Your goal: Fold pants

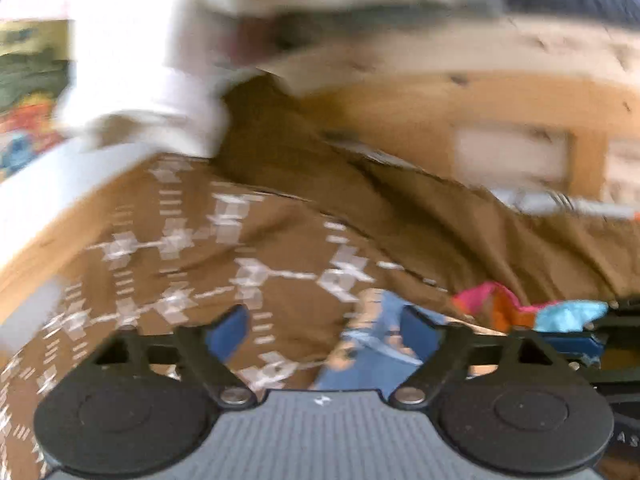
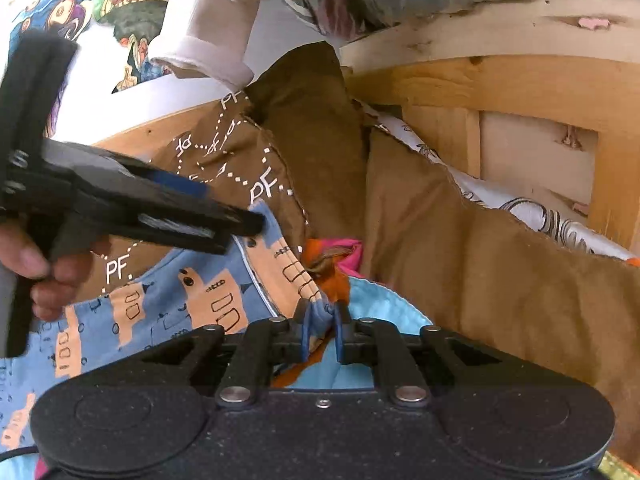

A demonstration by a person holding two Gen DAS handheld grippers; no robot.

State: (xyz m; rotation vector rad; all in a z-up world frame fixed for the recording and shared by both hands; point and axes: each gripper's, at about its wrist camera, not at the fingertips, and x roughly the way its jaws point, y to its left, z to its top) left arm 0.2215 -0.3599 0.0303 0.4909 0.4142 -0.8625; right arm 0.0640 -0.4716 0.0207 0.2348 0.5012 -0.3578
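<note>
The blue pants [image 2: 160, 312] with orange block prints lie on a brown patterned cloth [image 2: 320, 152]. My right gripper [image 2: 322, 328] is shut on a bunched edge of the pants. In the left wrist view, which is motion-blurred, my left gripper [image 1: 324, 328] is open, and the pants' edge [image 1: 372, 344] lies between and below its blue pads. The left gripper also shows in the right wrist view [image 2: 248, 220], hovering just above the pants, held by a hand.
A wooden frame [image 2: 500, 80] stands behind the brown cloth. Pink, orange and light blue fabric [image 2: 340, 264] sits beside the pants. White clothes [image 2: 216, 40] hang at the top. A white printed sheet [image 2: 540, 216] lies by the frame.
</note>
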